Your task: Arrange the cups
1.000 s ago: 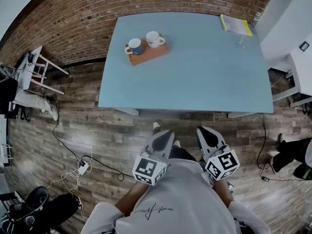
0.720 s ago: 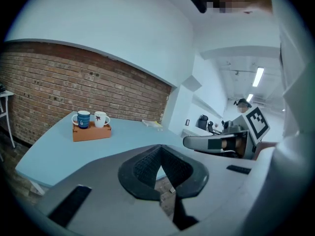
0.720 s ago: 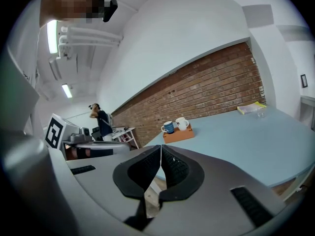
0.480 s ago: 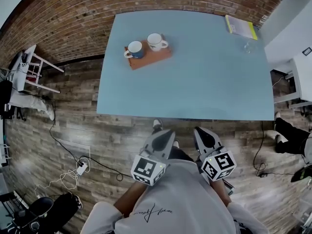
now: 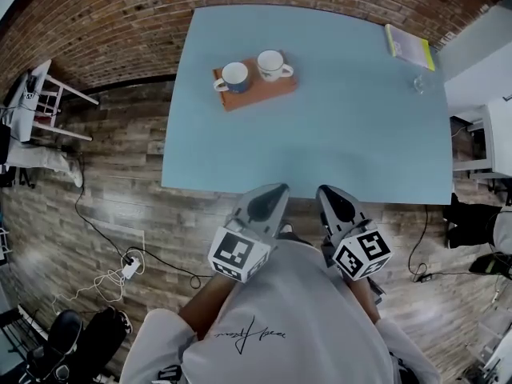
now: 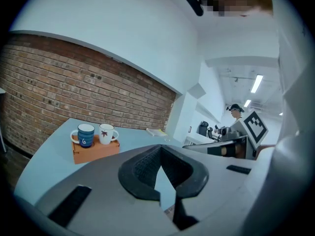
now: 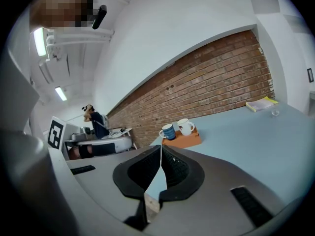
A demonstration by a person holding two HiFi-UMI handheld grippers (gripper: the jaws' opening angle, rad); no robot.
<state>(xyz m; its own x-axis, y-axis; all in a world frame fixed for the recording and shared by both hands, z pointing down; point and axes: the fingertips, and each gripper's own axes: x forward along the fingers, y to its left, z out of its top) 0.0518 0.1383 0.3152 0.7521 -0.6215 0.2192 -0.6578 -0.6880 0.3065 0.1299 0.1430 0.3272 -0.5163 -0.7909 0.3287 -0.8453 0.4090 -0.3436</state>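
Note:
A blue striped cup point(image 5: 234, 76) and a white cup point(image 5: 272, 65) stand side by side on an orange-brown block point(image 5: 254, 90) at the far left of the light blue table point(image 5: 336, 126). The same blue cup point(image 6: 85, 134) and white cup point(image 6: 106, 133) show far ahead in the left gripper view, and again in the right gripper view as the blue cup point(image 7: 167, 131) and white cup point(image 7: 185, 126). My left gripper point(image 5: 277, 189) and right gripper point(image 5: 323, 191) are both shut and empty, side by side just at the table's near edge, far from the cups.
A yellow-edged booklet point(image 5: 410, 44) and a small clear glass point(image 5: 419, 84) sit at the table's far right corner. A brick wall runs behind the table. Cables and a plug strip point(image 5: 128, 266) lie on the wooden floor at the left. A white stool point(image 5: 40, 102) stands at the far left.
Both grippers and the person have come forward toward the table; the fingertips now reach its near edge. The cups on the block have not moved.

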